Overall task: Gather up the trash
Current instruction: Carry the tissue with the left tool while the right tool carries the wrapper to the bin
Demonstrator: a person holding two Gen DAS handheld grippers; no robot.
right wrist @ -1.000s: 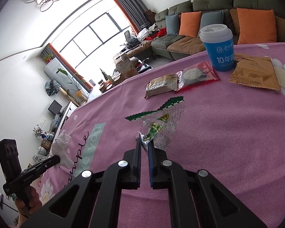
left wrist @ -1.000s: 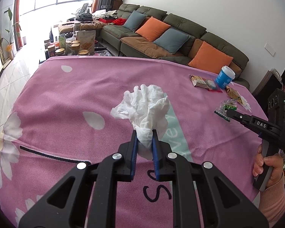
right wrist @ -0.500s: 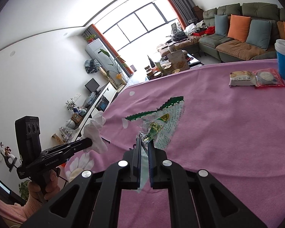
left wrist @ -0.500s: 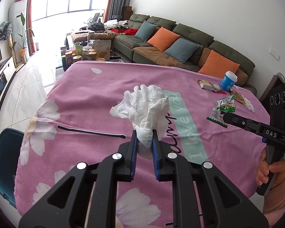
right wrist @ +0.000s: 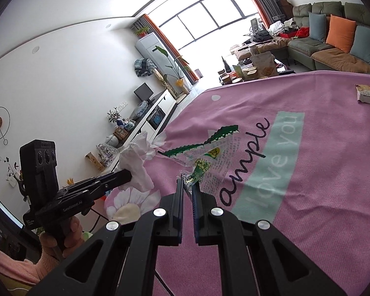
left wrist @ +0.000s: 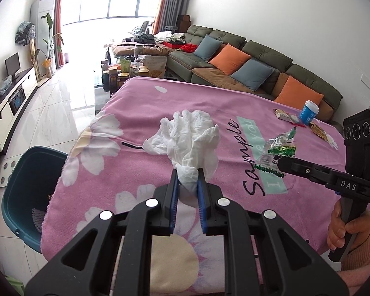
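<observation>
Left wrist view: the left gripper (left wrist: 188, 177) is pinching a crumpled white tissue (left wrist: 188, 138) between its blue pads, the wad fanning out above the jaws and hanging clear over the pink flowered cloth (left wrist: 160, 103) that covers the table. A dark teal bin (left wrist: 19, 172) is standing on the floor just off the table's near left corner, its mouth open and partly tucked under the cloth's edge. At the right of this view, the right gripper (left wrist: 280, 166) is holding a clear wrapper with green print (left wrist: 278, 151) out over the cloth. Toward the far right edge of the table, a blue cup (left wrist: 309, 109) and a few flat snack packets (left wrist: 285, 116) are lying untouched.

Right wrist view: the right gripper (right wrist: 188, 185) is clamping the wrapper (right wrist: 209, 153) by its lower corner, jaws nearly together, the rest sticking up past the tips. The left gripper (right wrist: 129, 176) is showing at the left with the tissue (right wrist: 138, 162) bunched at its tips, beyond the table's left edge.

Step in hand, by my reading: carrying both pieces to the bin. Next move calls for bringing each gripper over the bin's mouth, clear of the overhanging cloth, before letting go. Light scraps; they may cling to the pads or drift.
</observation>
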